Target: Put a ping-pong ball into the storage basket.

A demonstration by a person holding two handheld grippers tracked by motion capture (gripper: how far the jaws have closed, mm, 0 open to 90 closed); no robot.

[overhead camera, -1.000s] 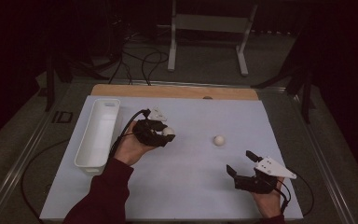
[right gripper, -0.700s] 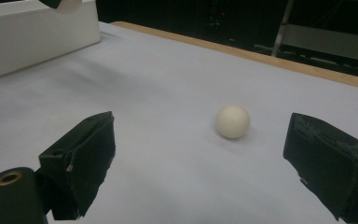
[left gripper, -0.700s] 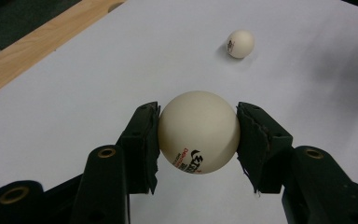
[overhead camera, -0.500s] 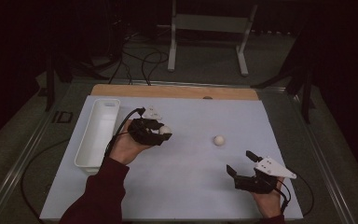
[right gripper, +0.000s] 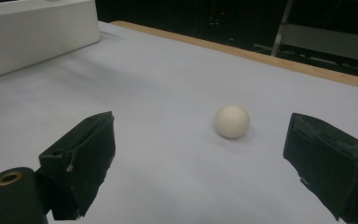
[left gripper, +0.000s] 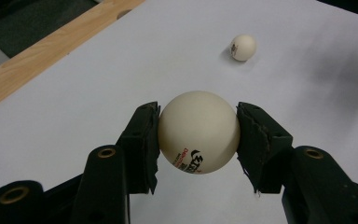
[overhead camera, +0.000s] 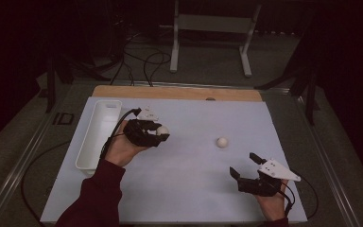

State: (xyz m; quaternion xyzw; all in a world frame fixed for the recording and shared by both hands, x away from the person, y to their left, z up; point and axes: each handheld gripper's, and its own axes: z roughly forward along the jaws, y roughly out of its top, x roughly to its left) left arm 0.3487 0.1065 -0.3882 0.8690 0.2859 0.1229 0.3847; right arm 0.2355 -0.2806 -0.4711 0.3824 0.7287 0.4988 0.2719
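- Here, the left gripper (left gripper: 198, 135) is clamped on a cream-white plastic table-tennis ball (left gripper: 199, 132); 1 black padded finger (left gripper: 142, 140) presses each side of it, and the ball hangs clear of the sheet.
- Low on that held ball, below the pads, runs a black logo with a line of red lettering above it; both are too small and slanted to read.
- Beyond the left fingertips, well apart from them, a 2nd cream-white ball (left gripper: 243, 46) rests on the sheet with a small dark mark on its side, also unreadable.
- The right gripper (right gripper: 205, 158) stands with its jaws spread wide and nothing between the pads; that 2nd ball sits ahead of its fingertips, apart from both.
- In the high view the left gripper (overhead camera: 157, 134) is just beside a long white rectangular plastic tray (overhead camera: 89, 150).
- The surface is a pale bluish-white sheet (overhead camera: 189, 189) over a table with a light wooden edge (overhead camera: 179, 93) at the far side.
- The room beyond is dark, with black cables (overhead camera: 142, 61) on a grey floor and a grey metal stand (overhead camera: 212, 28).
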